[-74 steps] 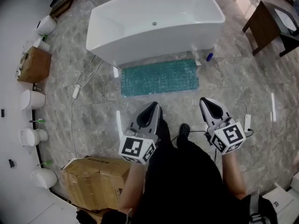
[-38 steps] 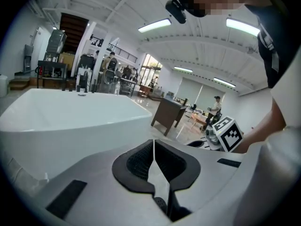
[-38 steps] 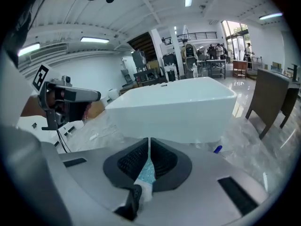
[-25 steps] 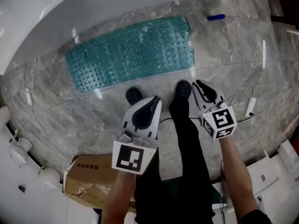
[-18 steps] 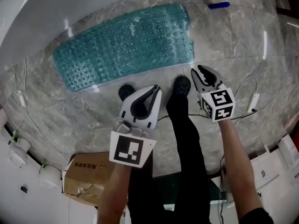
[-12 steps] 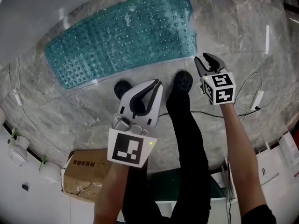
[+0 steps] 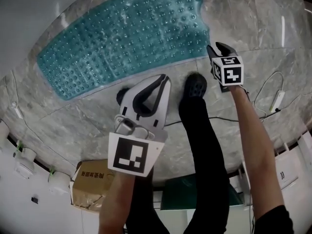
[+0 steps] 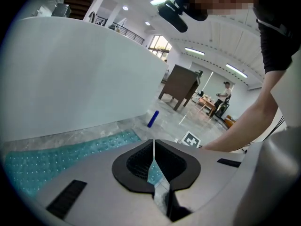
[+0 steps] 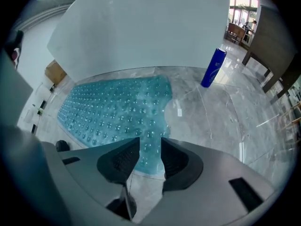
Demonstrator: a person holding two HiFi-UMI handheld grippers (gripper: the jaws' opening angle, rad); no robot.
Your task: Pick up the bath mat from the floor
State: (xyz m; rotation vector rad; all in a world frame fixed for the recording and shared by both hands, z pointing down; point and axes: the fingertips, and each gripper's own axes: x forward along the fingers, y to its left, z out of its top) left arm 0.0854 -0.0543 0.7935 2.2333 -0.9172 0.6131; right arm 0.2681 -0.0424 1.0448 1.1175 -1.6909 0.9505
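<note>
Tub: the white bathtub [image 7: 29, 18] sits just past both grippers. Only its outer wall shows, so no clue what's inside.
Box: a cardboard box [image 7: 90, 182] is behind the left gripper [image 7: 165, 78], down by the person's side. Can't see its contents either.
Floor: grey marble-look tiles [image 7: 253, 18], pretty glossy. A white cable [image 7: 273, 89] loops to the right of the right gripper [image 7: 217, 47], and a black shoe [image 7: 195, 84] is planted between the two grippers.
Room: looks like a big bright showroom with strip lights overhead. A dark wooden table [image 8: 181, 84] stands well beyond the left gripper, and a blue cylinder [image 9: 213, 68] is on the floor ahead and right of the right gripper.
Mat: the teal bath mat [image 7: 122, 38] lies flat on the floor, bumpy side up, right against the foot of the tub. It's ahead of both grippers.
Mat direction: its long axis runs side to side along the tub wall. One short end is just in front of the right gripper, and the other stretches off well past the left one.
Right gripper: points steeply down at the mat's near corner. Its jaws are apart and have just been opening. The mat edge [image 9: 117, 112] shows through the gap, but the pads aren't on it.
Left gripper: jaws closed together with nothing in them, hovering short of the mat's near long edge.
</note>
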